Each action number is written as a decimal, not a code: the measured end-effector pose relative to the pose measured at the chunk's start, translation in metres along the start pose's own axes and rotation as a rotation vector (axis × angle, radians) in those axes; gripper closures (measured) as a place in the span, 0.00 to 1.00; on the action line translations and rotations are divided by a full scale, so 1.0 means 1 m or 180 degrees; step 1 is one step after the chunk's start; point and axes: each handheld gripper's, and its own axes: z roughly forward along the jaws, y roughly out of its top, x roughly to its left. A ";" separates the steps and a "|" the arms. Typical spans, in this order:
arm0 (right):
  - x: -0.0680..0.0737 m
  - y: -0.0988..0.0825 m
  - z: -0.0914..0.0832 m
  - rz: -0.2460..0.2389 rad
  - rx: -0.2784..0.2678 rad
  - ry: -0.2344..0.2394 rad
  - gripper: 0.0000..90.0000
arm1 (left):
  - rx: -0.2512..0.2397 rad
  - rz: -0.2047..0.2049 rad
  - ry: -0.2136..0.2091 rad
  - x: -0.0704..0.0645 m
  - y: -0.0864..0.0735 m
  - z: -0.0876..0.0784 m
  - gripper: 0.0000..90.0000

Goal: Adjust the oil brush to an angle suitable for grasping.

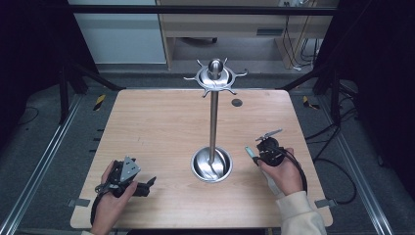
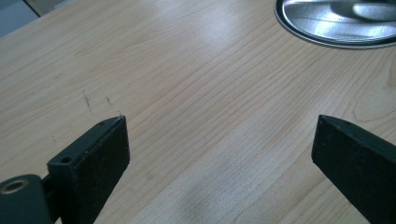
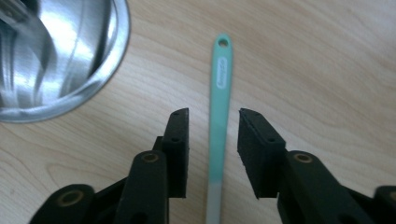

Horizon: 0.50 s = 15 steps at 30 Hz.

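You've got a pale wood-grain table (image 1: 161,122), smooth and fairly matt with a soft sheen. The stand (image 1: 213,117) looks like polished metal, its round base (image 3: 56,56) mirror-glossy. The mint green handle (image 3: 220,107) you're over looks like smooth matt plastic. Your gripper pads (image 3: 177,149) read as dull black plastic or rubber.

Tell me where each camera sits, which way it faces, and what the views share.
High view: above the person's side, looking forward and down on the wooden table; both hands show, with the left gripper and right gripper.
Left gripper view: rides the left gripper, looking low across the table between its open jaws.
Right gripper view: rides the right gripper, looking down between its jaws, which flank a green handle without pressing it.
Shared: the steel base of the hook stand appears in all three.
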 end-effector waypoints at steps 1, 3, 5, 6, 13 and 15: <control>0.000 0.000 0.000 0.0000 0.0000 0.0000 0.70 | 0.0000 0.0000 0.0000 0.000 0.000 0.000 0.04; -0.004 -0.002 0.003 0.0005 0.0151 -0.0018 0.71 | -0.0001 0.0000 -0.0001 0.000 0.000 0.000 0.04; -0.005 -0.004 0.006 0.0010 0.0262 -0.0030 0.71 | -0.0001 0.0002 -0.0004 0.000 0.000 0.000 0.04; -0.005 -0.004 0.007 0.0036 0.0314 -0.0032 0.71 | -0.0001 0.0002 -0.0004 0.000 0.000 0.000 0.04; -0.005 -0.007 0.014 -0.0023 0.0524 0.0017 0.77 | 0.0005 0.0009 -0.0007 0.000 0.000 0.000 0.04; -0.005 -0.007 0.014 -0.0017 0.0541 0.0035 0.78 | 0.0003 0.0009 -0.0007 0.000 0.000 0.000 0.04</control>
